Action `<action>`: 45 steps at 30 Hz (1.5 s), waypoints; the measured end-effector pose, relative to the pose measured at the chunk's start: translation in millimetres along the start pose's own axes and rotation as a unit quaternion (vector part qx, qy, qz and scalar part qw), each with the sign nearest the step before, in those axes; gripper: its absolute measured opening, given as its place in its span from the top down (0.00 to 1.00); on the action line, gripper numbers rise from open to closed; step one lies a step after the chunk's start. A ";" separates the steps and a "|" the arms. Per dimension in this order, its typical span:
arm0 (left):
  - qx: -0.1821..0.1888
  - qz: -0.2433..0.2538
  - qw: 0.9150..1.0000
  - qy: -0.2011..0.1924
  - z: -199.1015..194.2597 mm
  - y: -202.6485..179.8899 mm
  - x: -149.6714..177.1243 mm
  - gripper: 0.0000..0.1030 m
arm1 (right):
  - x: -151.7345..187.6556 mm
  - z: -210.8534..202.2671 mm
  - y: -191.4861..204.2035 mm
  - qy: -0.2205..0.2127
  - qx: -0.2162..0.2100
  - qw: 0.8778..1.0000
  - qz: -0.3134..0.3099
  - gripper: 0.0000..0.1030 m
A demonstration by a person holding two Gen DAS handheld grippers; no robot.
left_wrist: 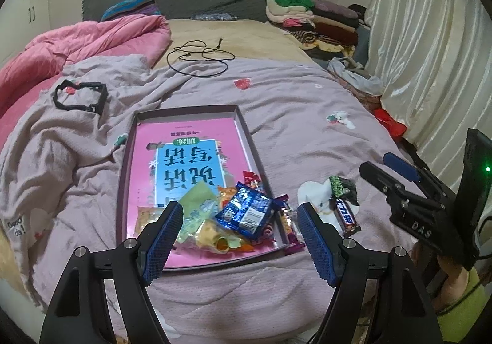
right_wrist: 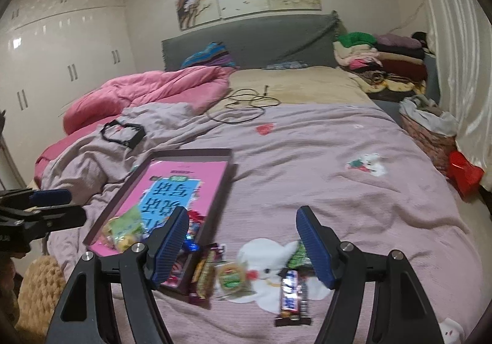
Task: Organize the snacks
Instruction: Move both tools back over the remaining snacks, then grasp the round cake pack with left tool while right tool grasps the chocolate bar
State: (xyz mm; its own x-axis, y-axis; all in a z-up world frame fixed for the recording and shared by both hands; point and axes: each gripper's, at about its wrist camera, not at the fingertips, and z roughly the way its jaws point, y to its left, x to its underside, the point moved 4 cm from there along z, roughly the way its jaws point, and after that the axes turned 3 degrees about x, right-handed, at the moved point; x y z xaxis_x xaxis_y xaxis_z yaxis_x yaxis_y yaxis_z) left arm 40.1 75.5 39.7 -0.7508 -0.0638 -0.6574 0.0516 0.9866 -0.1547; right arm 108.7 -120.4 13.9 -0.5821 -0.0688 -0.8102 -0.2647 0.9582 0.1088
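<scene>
A shallow box tray [left_wrist: 129, 141] [right_wrist: 226, 178] with a pink and blue book cover inside lies on the bed. Several snack packets are piled at its near end, among them a blue packet [left_wrist: 246, 213] and a green one [left_wrist: 196, 199]. On the blanket to its right lie a Snickers bar [left_wrist: 347, 216] [right_wrist: 293, 296], a green-patterned packet [left_wrist: 338, 185], a round green snack [right_wrist: 231, 278] and a purple-edged packet [right_wrist: 205, 274]. My left gripper [left_wrist: 240, 236] is open and empty over the tray's near end. My right gripper [right_wrist: 243, 244] [left_wrist: 396, 172] is open and empty above the loose snacks.
The lilac blanket [left_wrist: 307, 116] covers the bed. A black plastic frame [left_wrist: 81, 96], a black cable [left_wrist: 200, 59], a pink quilt [left_wrist: 86, 42] and folded clothes [left_wrist: 313, 21] lie farther back. Curtains [left_wrist: 430, 52] hang at the right, with a bag [left_wrist: 356, 76] and a red object [left_wrist: 390, 122] beside them.
</scene>
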 end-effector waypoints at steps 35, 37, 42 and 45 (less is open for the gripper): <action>0.043 0.118 0.986 0.106 89.7 -90.2 38.3 0.24 | 53.0 34.5 -62.7 0.101 0.039 0.994 0.001 0.30; 0.046 0.113 0.986 0.116 91.9 -91.1 44.7 0.24 | 55.8 36.9 -63.8 0.108 0.036 0.993 0.000 0.30; 0.065 0.074 0.986 0.134 98.2 -87.4 56.9 0.30 | 60.7 40.8 -64.4 0.117 0.027 0.993 0.005 0.30; 0.061 0.067 0.986 0.137 101.3 -87.2 57.5 0.32 | 62.3 42.3 -65.8 0.122 0.023 0.992 0.007 0.30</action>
State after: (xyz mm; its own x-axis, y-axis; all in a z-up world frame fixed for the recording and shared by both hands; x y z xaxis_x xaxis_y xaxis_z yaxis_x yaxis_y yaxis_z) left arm 59.1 -29.4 -59.3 -0.8807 0.1253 -0.4567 0.2284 0.9572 -0.1777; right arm 122.5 -176.0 -68.1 -0.7557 -0.1158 -0.6446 -0.2237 0.9707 0.0880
